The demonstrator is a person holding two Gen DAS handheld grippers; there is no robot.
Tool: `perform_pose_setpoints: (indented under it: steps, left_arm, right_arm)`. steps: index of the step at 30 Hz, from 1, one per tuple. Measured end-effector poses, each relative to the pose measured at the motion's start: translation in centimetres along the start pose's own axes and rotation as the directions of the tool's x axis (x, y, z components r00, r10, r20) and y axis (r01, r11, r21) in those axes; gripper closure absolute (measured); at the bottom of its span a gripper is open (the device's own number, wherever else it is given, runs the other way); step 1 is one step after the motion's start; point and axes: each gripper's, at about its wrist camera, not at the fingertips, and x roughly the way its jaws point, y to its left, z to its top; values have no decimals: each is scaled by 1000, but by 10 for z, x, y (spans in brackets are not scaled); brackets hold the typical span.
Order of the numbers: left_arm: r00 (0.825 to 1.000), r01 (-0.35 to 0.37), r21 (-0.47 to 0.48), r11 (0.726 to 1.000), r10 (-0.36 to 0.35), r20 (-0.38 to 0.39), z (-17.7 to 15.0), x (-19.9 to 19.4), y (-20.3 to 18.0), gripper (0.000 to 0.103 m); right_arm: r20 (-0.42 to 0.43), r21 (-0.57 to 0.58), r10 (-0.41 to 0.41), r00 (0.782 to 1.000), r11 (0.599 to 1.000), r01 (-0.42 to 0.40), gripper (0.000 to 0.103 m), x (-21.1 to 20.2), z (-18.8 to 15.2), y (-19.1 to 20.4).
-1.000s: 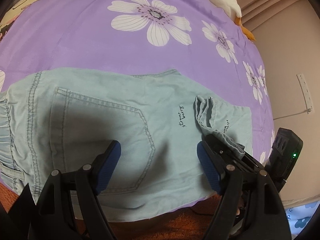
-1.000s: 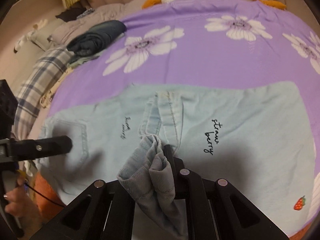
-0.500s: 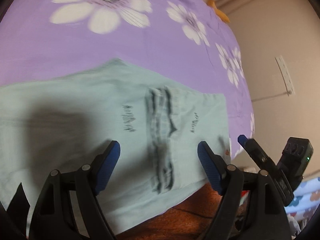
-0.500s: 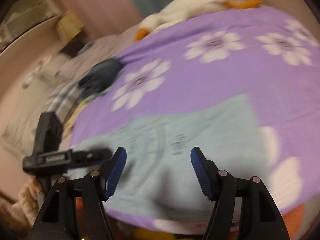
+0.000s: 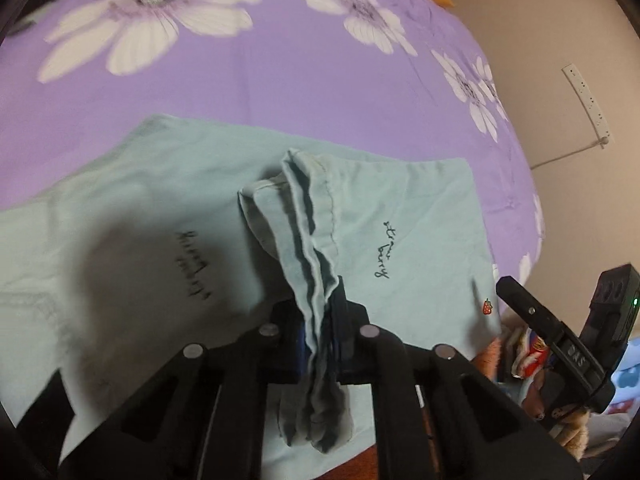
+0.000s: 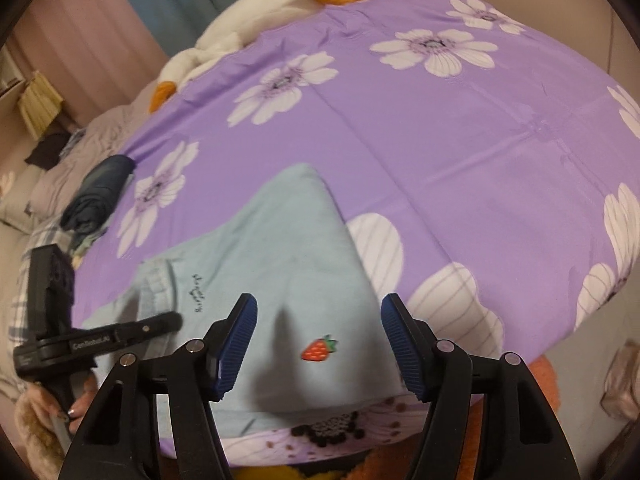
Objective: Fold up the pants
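Light blue pants (image 5: 168,208) lie flat on the purple flowered bedspread (image 5: 248,80), with "straw berry" lettering and a small red strawberry patch (image 6: 319,349). My left gripper (image 5: 320,320) is shut on a bunched fold of the pants' hem (image 5: 308,240), lifted off the cloth near the bed's front edge. My right gripper (image 6: 319,344) is open and empty, its blue pads on either side of the strawberry patch above the pants' right end (image 6: 288,248). Each gripper shows in the other's view: the right (image 5: 536,320), the left (image 6: 100,336).
A dark folded garment (image 6: 100,188) lies at the far left of the bed beside plaid bedding. A white plush goose (image 6: 248,32) lies at the far end. An orange fuzzy blanket (image 5: 492,356) hangs below the front edge. A wall with a power strip (image 5: 586,104) stands at right.
My right gripper let go of the bunched hem, opened and moved right over the strawberry patch. My left gripper moved right and closed on the bunched hem.
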Motion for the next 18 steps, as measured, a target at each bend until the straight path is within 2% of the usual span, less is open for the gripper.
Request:
perform_pose_setpoints:
  steps: [2,4,8,10,14,16,18]
  left_arm:
    - [999,-41,20,999,40,33,-2,-12,2,94]
    - [998,-46,13,999,45,45,-2,-19,10,94]
    - [998,-56,-46,997,56,-9,-1,-9,30,88]
    - [999,-50,-60,997,49,-4,-4,-6,32,88]
    - [999,-44,-60,997,43,-5,-8,-11,33,86]
    - [999,-34,-63,997,33,-6,-14,-13,34,85]
    - [1000,-17,-66,998,17,-4,-20,-16,38,85]
  right_arm:
    - [-1,-5,-3,1000,1000,3,41,0,0,-1]
    - [1,-10,1,1000,1000,-1,45,-1,1,0]
    - [12,-58,-19,1000,998,20,59,6,12,10]
    - [17,-92,-22,1000,995,24,66,15,20,20]
    - [-14,-137,-56,998,989,53,67,44,32,34]
    - [-44,-153,-89,995,985,81,67,58,30,37]
    - [-39,-180,-112,993,978,103,67,62,25,39]
